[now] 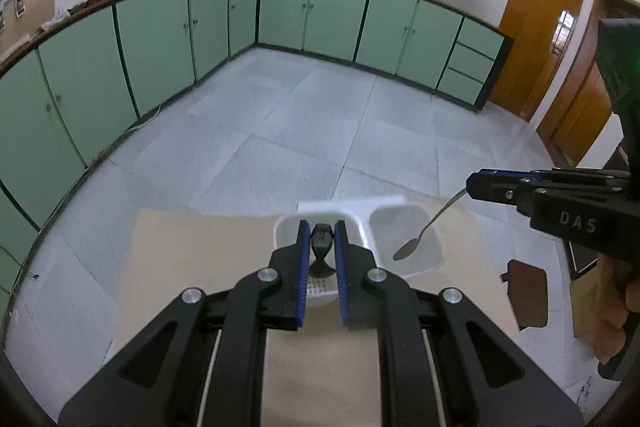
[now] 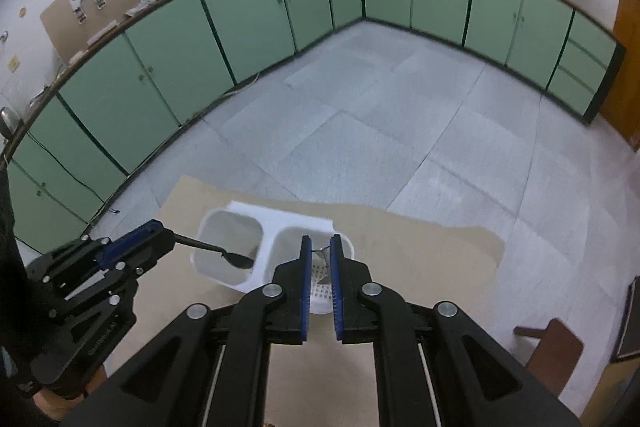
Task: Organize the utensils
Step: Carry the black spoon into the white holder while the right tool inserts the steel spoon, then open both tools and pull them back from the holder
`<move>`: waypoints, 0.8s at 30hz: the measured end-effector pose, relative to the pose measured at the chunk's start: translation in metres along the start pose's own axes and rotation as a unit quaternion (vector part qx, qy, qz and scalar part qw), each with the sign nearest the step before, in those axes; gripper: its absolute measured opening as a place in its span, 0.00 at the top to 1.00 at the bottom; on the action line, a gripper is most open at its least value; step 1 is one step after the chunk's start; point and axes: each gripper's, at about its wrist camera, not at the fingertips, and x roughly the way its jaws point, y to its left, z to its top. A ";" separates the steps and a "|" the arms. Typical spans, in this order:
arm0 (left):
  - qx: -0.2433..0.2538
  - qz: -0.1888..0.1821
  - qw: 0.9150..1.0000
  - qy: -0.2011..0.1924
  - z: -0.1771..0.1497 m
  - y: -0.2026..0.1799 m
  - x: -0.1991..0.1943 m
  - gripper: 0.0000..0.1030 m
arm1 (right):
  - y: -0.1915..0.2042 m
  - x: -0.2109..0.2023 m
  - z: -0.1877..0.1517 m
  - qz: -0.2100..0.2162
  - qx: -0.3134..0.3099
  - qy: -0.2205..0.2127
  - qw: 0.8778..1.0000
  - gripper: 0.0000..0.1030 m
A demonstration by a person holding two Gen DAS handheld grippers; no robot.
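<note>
A white two-compartment utensil holder (image 1: 370, 227) (image 2: 266, 239) stands at the far edge of a tan table. My left gripper (image 1: 322, 227) is shut on a black spoon (image 1: 322, 247), its bowl hanging over the left compartment; from the right wrist view that spoon (image 2: 236, 259) reaches over the left compartment from my left gripper (image 2: 162, 233). My right gripper (image 2: 320, 241) is shut on a silver spoon (image 2: 322, 257) over the right compartment. In the left wrist view my right gripper (image 1: 470, 187) holds that silver spoon (image 1: 424, 231), bowl down, over the right compartment.
The tan table (image 1: 208, 259) (image 2: 420, 251) ends just beyond the holder, with grey tiled floor (image 1: 300, 131) past it. A brown chair (image 1: 528, 293) (image 2: 554, 351) stands at the right. Green cabinets (image 1: 160, 35) line the far walls.
</note>
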 end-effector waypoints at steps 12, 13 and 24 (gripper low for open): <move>0.005 0.026 0.998 -0.051 -0.043 0.023 -0.077 0.34 | -0.026 -0.055 -0.052 0.015 0.025 -0.040 0.999 0.69; 0.010 0.026 0.998 -0.060 -0.055 0.024 -0.090 0.31 | -0.028 -0.066 -0.065 0.019 0.027 -0.048 0.998 0.67; 0.045 0.054 0.990 -0.120 -0.287 0.005 -0.204 0.14 | 0.026 -0.126 -0.348 0.002 -0.012 -0.127 0.992 0.57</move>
